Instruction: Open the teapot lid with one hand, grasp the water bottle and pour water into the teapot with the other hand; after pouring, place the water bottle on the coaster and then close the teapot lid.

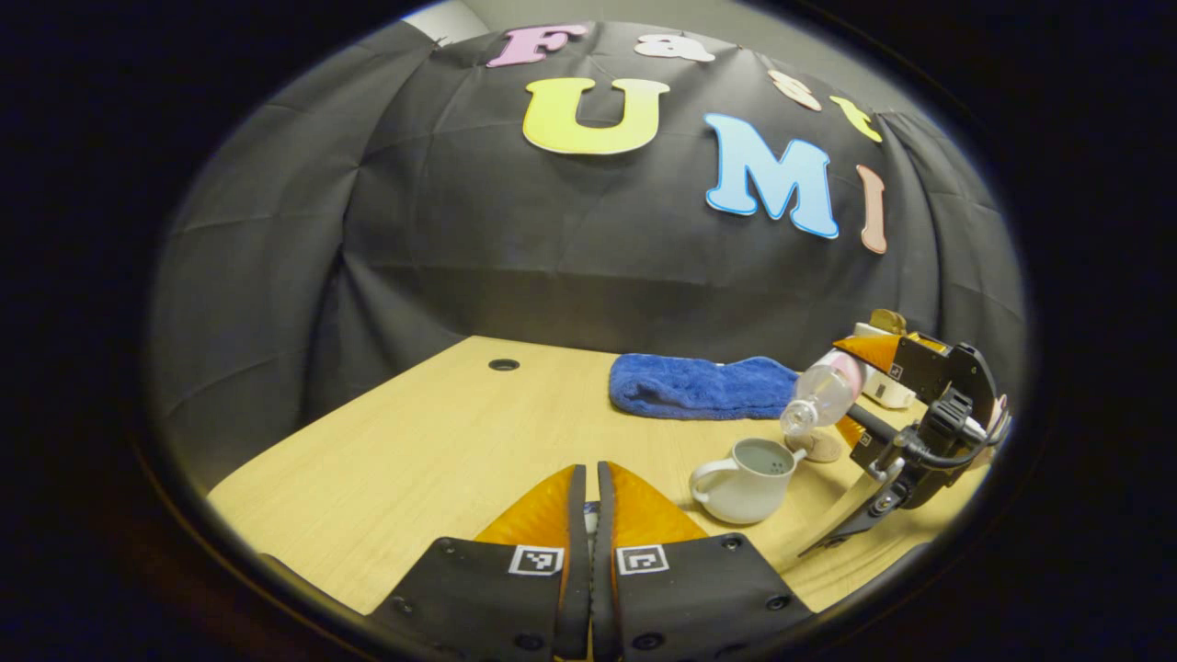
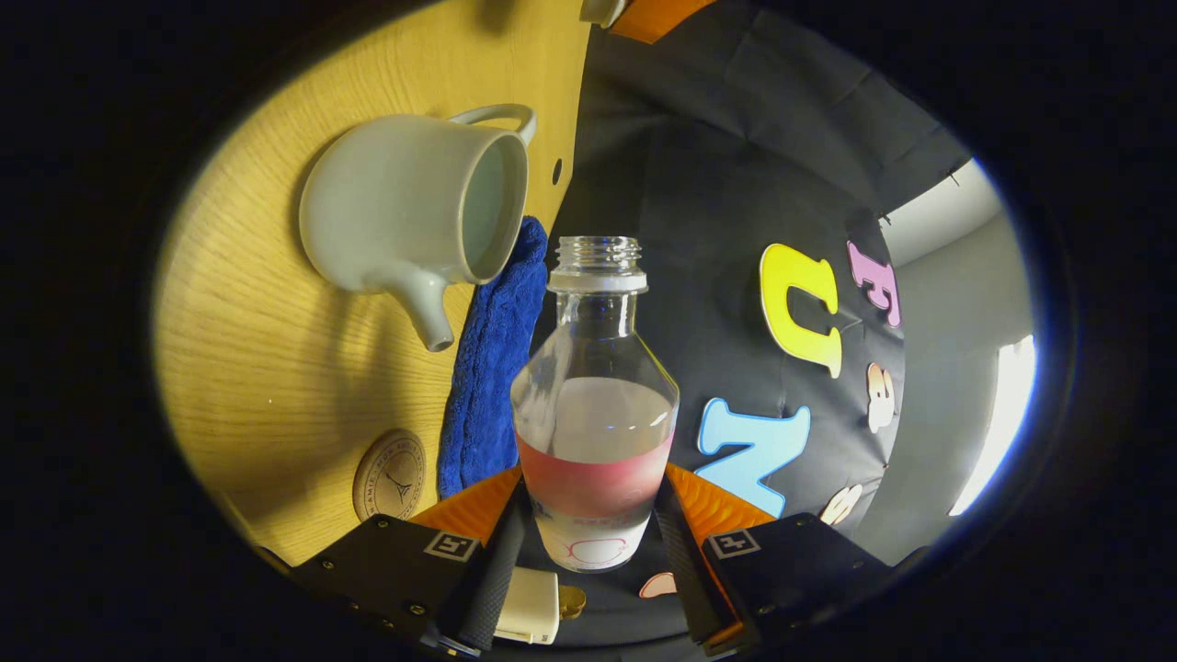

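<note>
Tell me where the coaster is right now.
In the left gripper view the coaster lies bare on the table, just right of the open teapot, under the tilted water bottle and near the blue towel.

Light falls from overhead, warm and moderate, so the wooden table (image 1: 432, 432) reads bright while the booth cloth stays dull and dark. In the right gripper view a pale strip of daylight glows at the far right edge, nearly blown out. The teapot (image 2: 414, 207) throws a soft shadow onto the table there, and small glints sit on the water bottle (image 2: 596, 405) glass. Both views bend strongly toward their rims, curving the table edge. Focus is crisp mid-frame; the nearest finger parts look slightly soft.
</note>
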A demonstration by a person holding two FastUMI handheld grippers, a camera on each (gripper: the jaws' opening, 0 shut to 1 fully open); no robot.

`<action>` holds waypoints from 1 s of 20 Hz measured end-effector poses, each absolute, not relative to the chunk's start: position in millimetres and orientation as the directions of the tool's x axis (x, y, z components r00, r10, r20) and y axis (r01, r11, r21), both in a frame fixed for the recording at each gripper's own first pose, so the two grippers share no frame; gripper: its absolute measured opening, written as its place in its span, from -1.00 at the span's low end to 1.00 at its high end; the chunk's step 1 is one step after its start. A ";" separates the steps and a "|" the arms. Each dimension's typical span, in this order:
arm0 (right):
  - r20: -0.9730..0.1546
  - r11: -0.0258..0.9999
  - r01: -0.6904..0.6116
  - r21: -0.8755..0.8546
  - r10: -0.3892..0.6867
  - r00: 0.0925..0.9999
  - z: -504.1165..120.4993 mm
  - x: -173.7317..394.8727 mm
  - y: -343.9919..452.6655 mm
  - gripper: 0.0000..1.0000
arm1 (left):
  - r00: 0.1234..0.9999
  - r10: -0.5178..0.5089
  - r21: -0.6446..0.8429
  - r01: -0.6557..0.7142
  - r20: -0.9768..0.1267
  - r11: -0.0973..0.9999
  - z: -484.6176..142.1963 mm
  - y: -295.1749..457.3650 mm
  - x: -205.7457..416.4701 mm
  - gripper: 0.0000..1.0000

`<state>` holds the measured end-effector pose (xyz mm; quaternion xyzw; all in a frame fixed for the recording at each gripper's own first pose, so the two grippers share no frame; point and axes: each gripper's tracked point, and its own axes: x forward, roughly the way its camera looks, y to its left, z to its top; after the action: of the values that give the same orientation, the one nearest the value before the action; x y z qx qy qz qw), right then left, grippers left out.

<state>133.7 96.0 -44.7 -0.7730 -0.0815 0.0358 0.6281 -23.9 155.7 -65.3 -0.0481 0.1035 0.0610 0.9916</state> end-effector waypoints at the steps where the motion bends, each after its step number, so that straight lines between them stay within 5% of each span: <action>1: 0.050 -0.203 0.086 -0.975 0.175 0.983 -44.4 133.5 95.4 0.50 | 0.971 0.112 -0.083 -0.131 -0.210 0.988 -64.7 156.0 -23.4 -0.84; 20: 0.109 -0.269 0.170 -0.948 0.227 0.968 -17.5 135.1 105.2 0.50 | 0.970 0.106 -0.075 -0.125 -0.221 0.989 -68.9 154.1 -23.9 -0.85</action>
<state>135.1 105.2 -17.5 -0.7963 -0.1246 0.0243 0.5915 -23.9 154.1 -68.9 -0.0442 0.1087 0.0581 0.9914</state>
